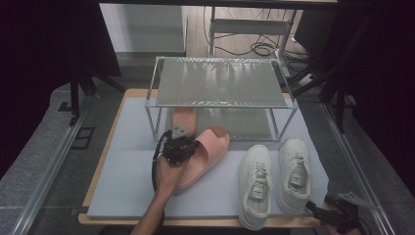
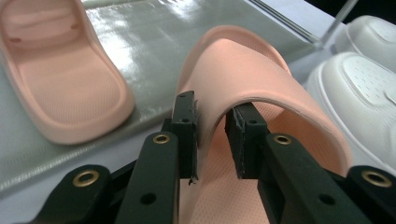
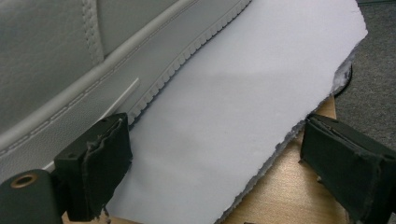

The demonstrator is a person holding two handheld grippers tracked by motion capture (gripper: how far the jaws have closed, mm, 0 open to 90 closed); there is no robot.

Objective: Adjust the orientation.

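Pink slipper gripped by the left tool

The slipper (image 1: 205, 154) strap is pinched between the left tool (image 2: 212, 135) jaws on the surface (image 1: 127, 186), before the rack (image 1: 220, 83); the right tool (image 3: 215, 154) is held wide open, empty, near the white sneaker (image 3: 70, 60).

Wooden tabletop (image 1: 100, 169) under pale grey mat (image 1: 127, 171). Dark curtains at both sides. Grey floor (image 1: 34, 161); tangled cables (image 1: 259, 48) at back.

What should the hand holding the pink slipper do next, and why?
Probably lift the pink slipper and carry it forward onto the rack's lower shelf. The left gripper has its jaws on either side of the slipper's strap, and the matching slipper already lies on that shelf, with room beside it.
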